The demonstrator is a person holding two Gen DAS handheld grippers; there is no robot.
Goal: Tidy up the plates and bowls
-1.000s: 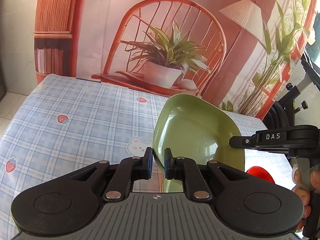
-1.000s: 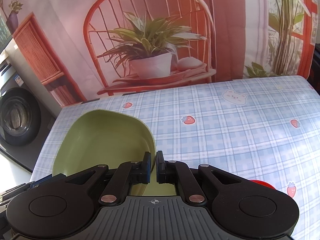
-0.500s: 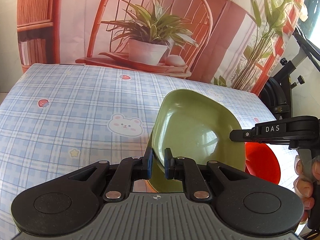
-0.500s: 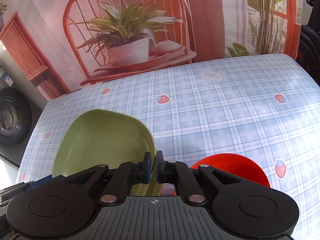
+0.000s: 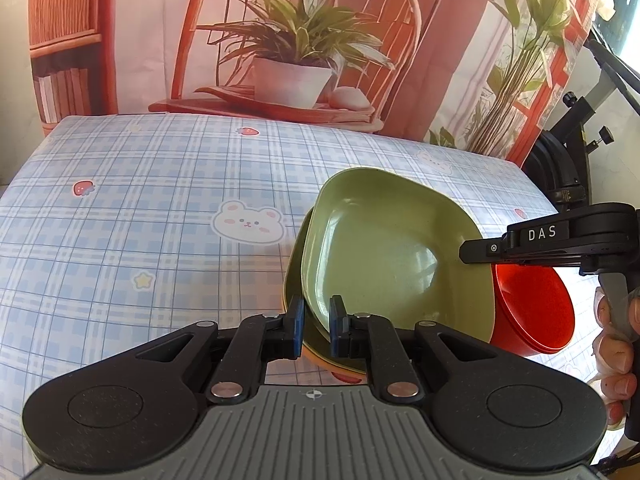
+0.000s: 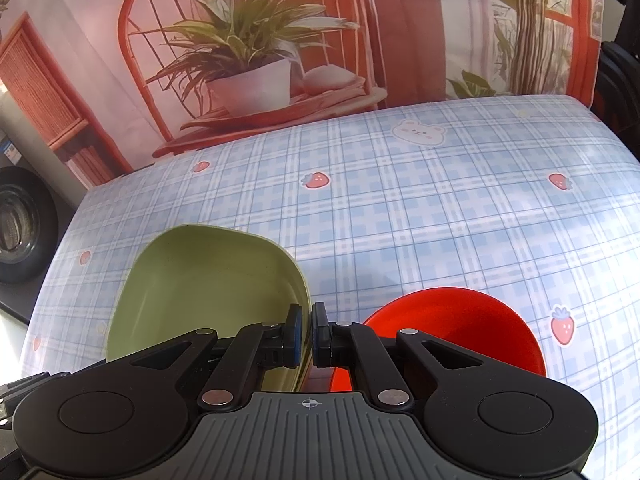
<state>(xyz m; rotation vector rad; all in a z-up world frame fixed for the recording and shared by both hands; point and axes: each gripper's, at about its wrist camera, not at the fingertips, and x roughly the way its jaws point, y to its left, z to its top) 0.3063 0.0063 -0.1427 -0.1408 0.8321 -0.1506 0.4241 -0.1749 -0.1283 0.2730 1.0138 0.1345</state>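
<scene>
A light green squarish plate (image 5: 384, 256) is held tilted, gripped on two sides. My left gripper (image 5: 315, 326) is shut on its near left rim. My right gripper (image 6: 306, 334) is shut on its right rim; the plate also shows in the right wrist view (image 6: 208, 288). Right under it lies a stack of plates (image 5: 294, 276), a green one on top with an orange edge below. A red bowl (image 5: 532, 312) stands on the table just right of the stack, and it shows in the right wrist view (image 6: 456, 328). The right gripper's finger (image 5: 520, 246) shows in the left wrist view.
The table (image 5: 160, 208) has a blue checked cloth with bear and strawberry prints. A printed backdrop of a chair and plant (image 5: 296, 56) hangs behind it. A black stand (image 5: 568, 168) is at the right edge. A washing machine (image 6: 20, 232) stands left of the table.
Both grippers have carried the green plate down towards the table. The stack of plates and the red bowl have come into view beneath and beside it.
</scene>
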